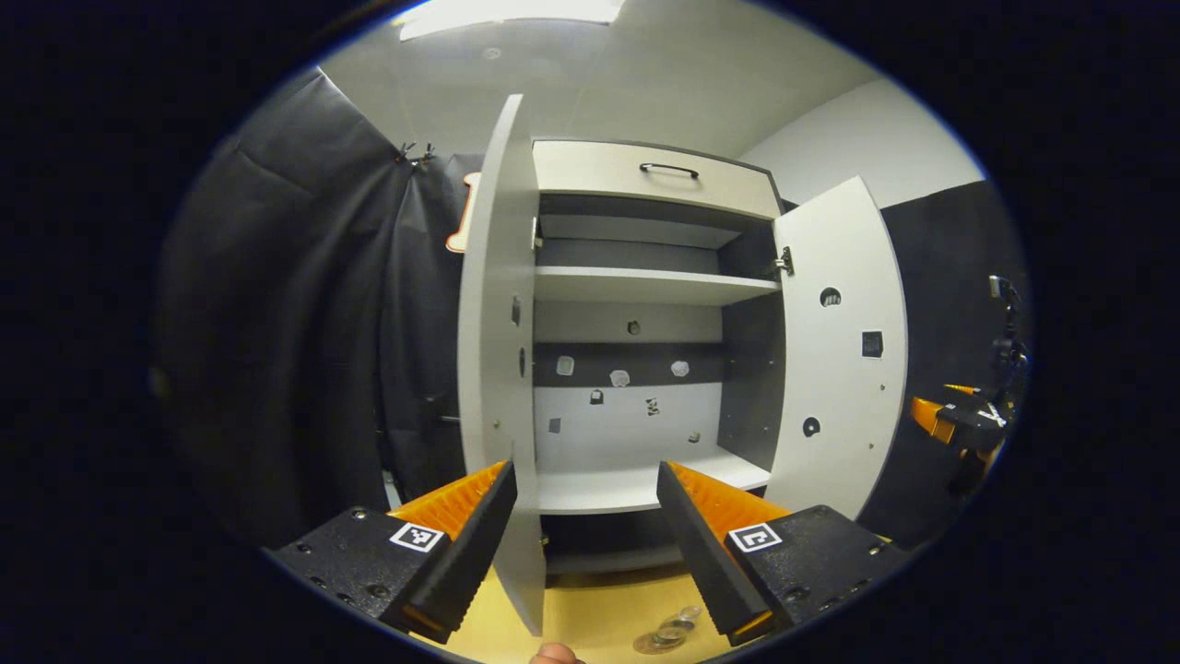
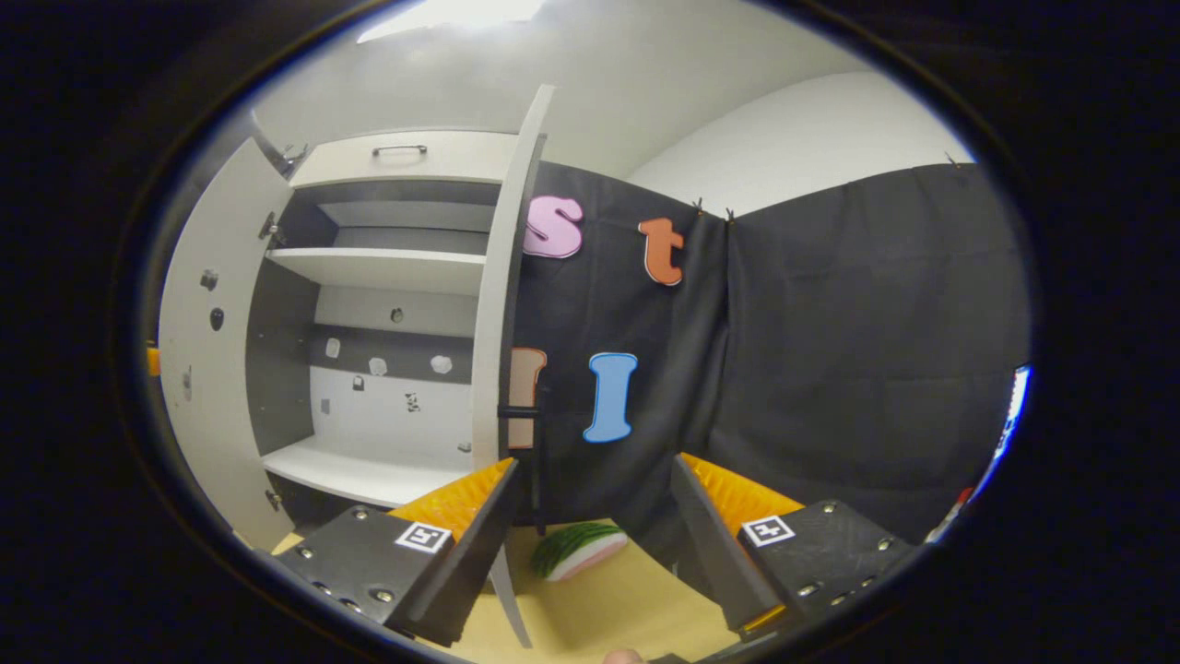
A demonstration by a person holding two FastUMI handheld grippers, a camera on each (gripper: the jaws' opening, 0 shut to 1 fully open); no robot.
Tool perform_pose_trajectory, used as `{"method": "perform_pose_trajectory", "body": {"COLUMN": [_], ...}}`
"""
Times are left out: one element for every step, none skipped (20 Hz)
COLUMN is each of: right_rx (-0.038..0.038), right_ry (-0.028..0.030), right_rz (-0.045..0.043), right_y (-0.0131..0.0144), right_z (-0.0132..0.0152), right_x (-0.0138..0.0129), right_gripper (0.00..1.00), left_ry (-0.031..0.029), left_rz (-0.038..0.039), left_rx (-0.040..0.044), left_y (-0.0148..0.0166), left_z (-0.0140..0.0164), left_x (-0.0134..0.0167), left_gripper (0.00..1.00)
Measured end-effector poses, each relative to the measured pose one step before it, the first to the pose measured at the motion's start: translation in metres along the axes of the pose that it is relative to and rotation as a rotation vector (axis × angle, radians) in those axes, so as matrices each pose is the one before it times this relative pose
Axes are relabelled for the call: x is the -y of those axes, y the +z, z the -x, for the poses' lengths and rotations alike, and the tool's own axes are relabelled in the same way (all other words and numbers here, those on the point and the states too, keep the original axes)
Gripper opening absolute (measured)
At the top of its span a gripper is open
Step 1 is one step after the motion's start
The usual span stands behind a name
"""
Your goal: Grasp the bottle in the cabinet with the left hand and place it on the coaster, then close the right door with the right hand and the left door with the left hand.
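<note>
left gripper view:
left tool (image 1: pixel 584 516): jaws wide apart, nothing between them, aimed into the open cabinet (image 1: pixel 645 304).
left door (image 1: pixel 493 369): swung out edge-on, just left of the tool's centre line, its lower edge running down between the 2 fingers.
right door (image 1: pixel 834 350): open, inner face toward the camera, well right of this tool.
shelves: both looked bare; no bottle made out inside.
counter (image 1: pixel 590 622): a clear glassy thing (image 1: pixel 668 634) lay at the bottom edge, cut off; could have been the bottle on the coaster, I couldn't tell.
right tool (image 1: pixel 959 420): seen far right, near the right door's outer side; its state was unreadable from here.

right gripper view:
right tool (image 2: pixel 590 516): jaws wide apart, holding nothing.
right door (image 2: pixel 502 304): edge-on, just left of centre, long axis vertical, its handle (image 2: pixel 525 412) on the outer face ahead of the tool.
key relation: the right tool sat on the door's outer side, so a push toward the cabinet looked like the closing move; right hand clearly nearer.
left door (image 2: pixel 207 341): open at far left.
watermelon-slice toy (image 2: pixel 579 549): on the counter (image 2: pixel 599 609) between the fingers, just beside the door's foot; probably clear of the swing, hard to judge.
</note>
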State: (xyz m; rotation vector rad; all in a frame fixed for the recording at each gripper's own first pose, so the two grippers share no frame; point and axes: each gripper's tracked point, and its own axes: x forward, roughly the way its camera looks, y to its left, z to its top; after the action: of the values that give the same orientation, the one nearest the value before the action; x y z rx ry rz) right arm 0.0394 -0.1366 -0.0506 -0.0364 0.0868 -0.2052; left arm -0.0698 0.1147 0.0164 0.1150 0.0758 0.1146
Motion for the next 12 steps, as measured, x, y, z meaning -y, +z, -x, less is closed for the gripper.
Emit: {"method": "perform_pose_trajectory", "body": {"right_rx": [0.00152, -0.00021, -0.00338, -0.00893, 0.0007, 0.00951, -0.00142, 0.00544, -0.00129, 0.00232, -0.00148, 0.00013], "right_ry": [0.005, 0.00708, 0.01134, 0.00801, 0.00118, 0.0043, 0.01403, 0.00989, 0.01299, 0.01021, 0.01199, 0.01474], "right_rz": [-0.00253, -0.00343, -0.00407, -0.00514, 0.00134, 0.00534, 0.00056, -0.00198, 0.00027, -0.00316, -0.00009, -0.00296], "right_y": [0.0005, -0.00014, -0.00164, -0.00211, 0.00054, 0.00103, -0.00033, 0.00147, -0.00055, 0.00031, -0.00075, 0.00081], "right_z": [-0.00341, -0.00318, -0.00238, -0.00131, 0.00057, -0.00019, -0.0001, 0.00358, -0.00398, 0.00012, 0.00146, 0.00022], "right_x": [-0.00285, -0.0026, -0.00347, -0.00331, -0.00143, -0.00022, -0.00384, -0.00297, -0.00334, -0.00305, -0.00285, -0.00416], "right_gripper": [0.99, 0.99, 0.99, 0.99, 0.99, 0.94, 0.98, 1.0, 0.96, 0.91, 0.96, 0.96], "left_ry": [0.0216, 0.02132, 0.02149, 0.02109, 0.016, 0.01438, 0.01443, 0.01145, 0.00794, 0.00719, 0.00585, 0.00413], "left_rz": [-0.00173, -0.00102, 0.00071, 0.00411, 0.00574, 0.00845, 0.00792, 0.00957, 0.00937, 0.00858, 0.00706, 0.00517], "left_rx": [0.00237, -0.00295, -0.00322, -0.00473, -0.00595, -0.00656, -0.00864, -0.00684, -0.00319, -0.00112, -0.00036, -0.00302], "left_y": [0.00038, -0.0009, -0.00245, -0.00162, -0.00265, -0.00207, -0.00258, -0.00212, -0.00113, -0.00015, -0.00064, -0.0004], "left_z": [0.00394, 0.00338, 0.00335, 0.00281, 0.00387, 0.00345, 0.00312, 0.0029, 0.00262, 0.00199, 0.00106, 0.00162], "left_x": [-0.00666, -0.00647, -0.0062, -0.00686, -0.00501, -0.00509, -0.00522, -0.005, -0.00341, -0.00265, -0.00256, -0.00162], "left_gripper": [0.96, 0.96, 0.96, 0.96, 0.96, 0.96, 0.96, 0.96, 0.96, 0.96, 0.96, 0.96]}}
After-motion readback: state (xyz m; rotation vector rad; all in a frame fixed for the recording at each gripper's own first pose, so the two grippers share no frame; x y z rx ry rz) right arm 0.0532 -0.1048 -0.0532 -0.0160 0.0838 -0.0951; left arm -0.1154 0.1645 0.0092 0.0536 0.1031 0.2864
